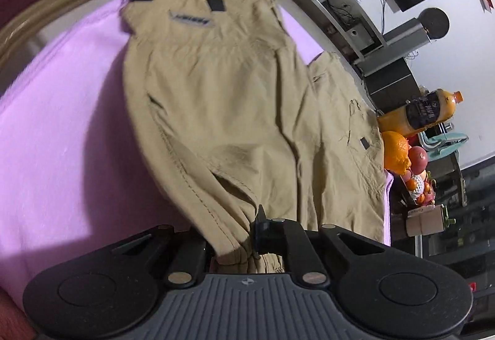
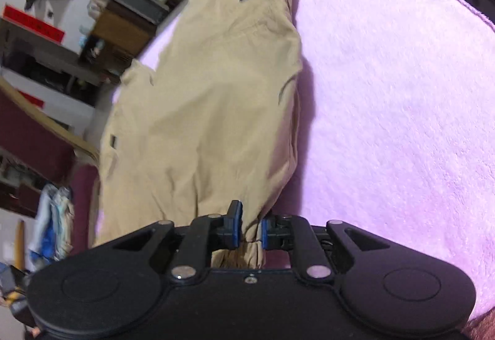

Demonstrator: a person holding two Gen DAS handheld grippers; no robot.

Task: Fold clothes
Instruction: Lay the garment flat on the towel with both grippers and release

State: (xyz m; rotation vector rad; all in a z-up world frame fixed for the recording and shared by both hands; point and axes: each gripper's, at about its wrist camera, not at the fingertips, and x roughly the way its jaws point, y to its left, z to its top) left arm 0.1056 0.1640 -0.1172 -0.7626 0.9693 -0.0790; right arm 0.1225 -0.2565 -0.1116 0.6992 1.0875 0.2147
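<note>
1. One pair of khaki trousers point(image 1: 222, 98) lay lengthwise on the pink blanket point(image 1: 62, 129), waistband at the far end, legs running toward the grippers.
2. Left gripper point(image 1: 235, 242) was nearly closed, pinching a cuffed hem; right gripper point(image 2: 249, 231) likewise was clamped on bunched cuff fabric.
3. Progress, as I judged it: early. The trousers looked spread out with no cross-fold yet; carrying the hems up to the waistband remained, then halving again.
4. Count: one garment, two grippers, one blanket, one juice bottle point(image 1: 420, 112), one large orange point(image 1: 396, 151) beside a fruit pile I couldn't count.
</note>
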